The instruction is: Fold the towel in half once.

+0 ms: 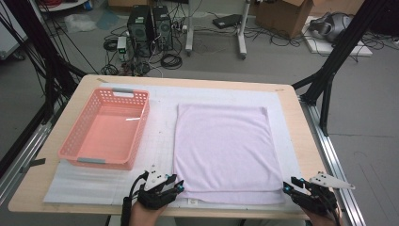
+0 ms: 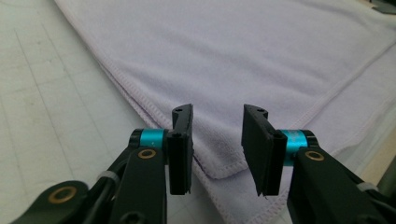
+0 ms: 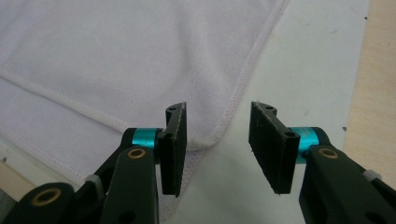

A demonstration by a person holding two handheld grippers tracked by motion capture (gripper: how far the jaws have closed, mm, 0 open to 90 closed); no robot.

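Hovering open, both grippers (image 1: 180, 185) (image 1: 288, 184) flank the towel's (image 1: 223, 146) near corners.

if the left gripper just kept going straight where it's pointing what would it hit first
Most likely the near-left corner of the folded lilac towel. The left gripper is open with that corner right between and ahead of its jaws. How high it sits above the cloth is unclear.
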